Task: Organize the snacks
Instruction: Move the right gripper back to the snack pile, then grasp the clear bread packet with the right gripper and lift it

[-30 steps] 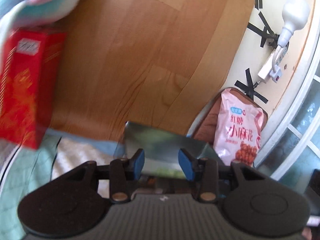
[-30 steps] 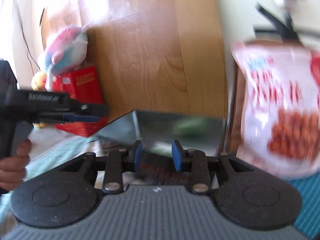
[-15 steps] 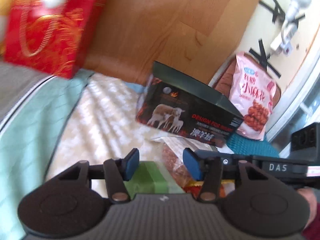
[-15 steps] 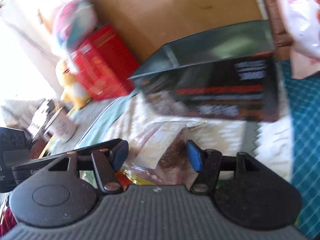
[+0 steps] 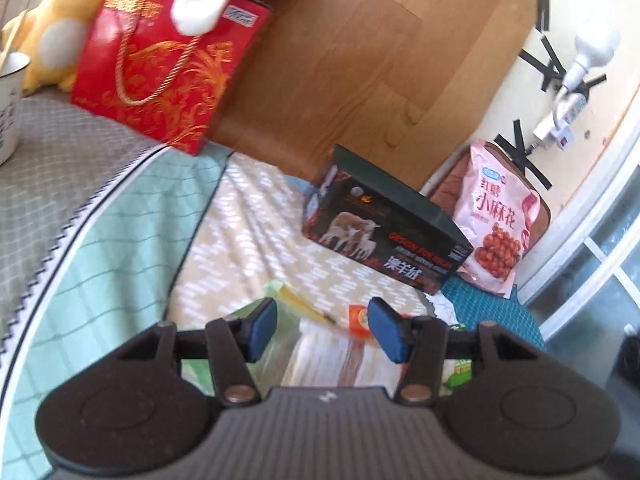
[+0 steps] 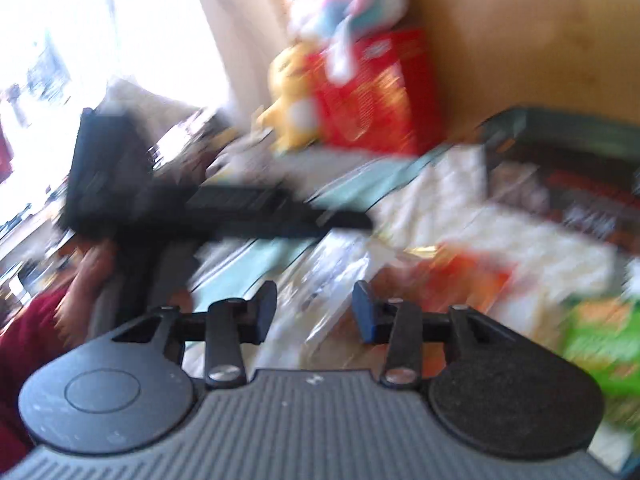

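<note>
My left gripper (image 5: 324, 330) hangs over a pile of loose snack packets on the bed: an orange packet (image 5: 359, 320), a clear packet with a white label (image 5: 320, 356) and a green packet (image 5: 460, 372). Its jaws are opening and nothing is pressed between them. A black box with a sheep picture (image 5: 384, 232) stands beyond, with a pink snack bag (image 5: 496, 220) leaning on the wall behind it. The right wrist view is blurred. My right gripper (image 6: 315, 312) has its jaws closing above a clear packet (image 6: 332, 280), gripping nothing. The black box (image 6: 568, 176) lies to its right.
A red gift bag (image 5: 160, 64), a yellow plush toy (image 5: 52, 28) and a white mug (image 5: 8, 112) stand at the bed's far left. A wooden headboard (image 5: 360, 60) backs the bed. In the right wrist view a hand (image 6: 92, 264) holds the left gripper's black body (image 6: 224, 208).
Both grippers have drawn back from the black box, which now rests on the bed. They hang over the loose packets. The right wrist view has swung left.
</note>
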Available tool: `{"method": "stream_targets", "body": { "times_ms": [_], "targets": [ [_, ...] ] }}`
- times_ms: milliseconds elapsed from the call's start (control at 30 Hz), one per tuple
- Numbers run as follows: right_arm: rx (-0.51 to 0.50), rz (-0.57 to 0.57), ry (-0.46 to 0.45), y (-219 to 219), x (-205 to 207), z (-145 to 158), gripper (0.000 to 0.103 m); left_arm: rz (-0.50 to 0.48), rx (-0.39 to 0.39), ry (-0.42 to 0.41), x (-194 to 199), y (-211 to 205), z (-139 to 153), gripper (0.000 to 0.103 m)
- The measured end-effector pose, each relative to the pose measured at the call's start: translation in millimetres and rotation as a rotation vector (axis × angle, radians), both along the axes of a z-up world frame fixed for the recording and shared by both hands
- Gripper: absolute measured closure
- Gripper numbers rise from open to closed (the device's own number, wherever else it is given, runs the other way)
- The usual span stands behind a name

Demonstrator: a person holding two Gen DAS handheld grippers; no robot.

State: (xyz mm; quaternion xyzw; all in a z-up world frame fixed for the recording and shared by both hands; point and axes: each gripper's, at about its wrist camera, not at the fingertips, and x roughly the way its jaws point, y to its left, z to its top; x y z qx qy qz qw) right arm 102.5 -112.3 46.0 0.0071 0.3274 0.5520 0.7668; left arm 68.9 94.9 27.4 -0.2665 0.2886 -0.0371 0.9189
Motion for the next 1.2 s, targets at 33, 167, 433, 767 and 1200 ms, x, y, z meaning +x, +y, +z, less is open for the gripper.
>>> {"method": "stream_targets", "body": {
  "times_ms": [33,167,433,767,1200],
  "targets": [
    [-0.012,0.029,-0.007,1,-10,-3,0.058,0.009,-0.007,-0.003,-4,4,0,0.051],
    [-0.015,0.019,-0.095,-7,-32,7,0.057,0.053,-0.028,-0.020,-29,25,-1,0.051],
    [0.062,-0.255,-0.112,-56,9,18,0.047,0.035,-0.174,-0.008,-75,57,-16,0.051],
    [0.073,-0.189,-0.024,-28,31,0,0.047,-0.127,-0.148,0.023,-76,18,-17,0.043],
    [-0.022,-0.015,-0.040,-23,-7,-15,0.047,-0.117,-0.051,0.042,-57,-3,-19,0.050]
  ]
}}
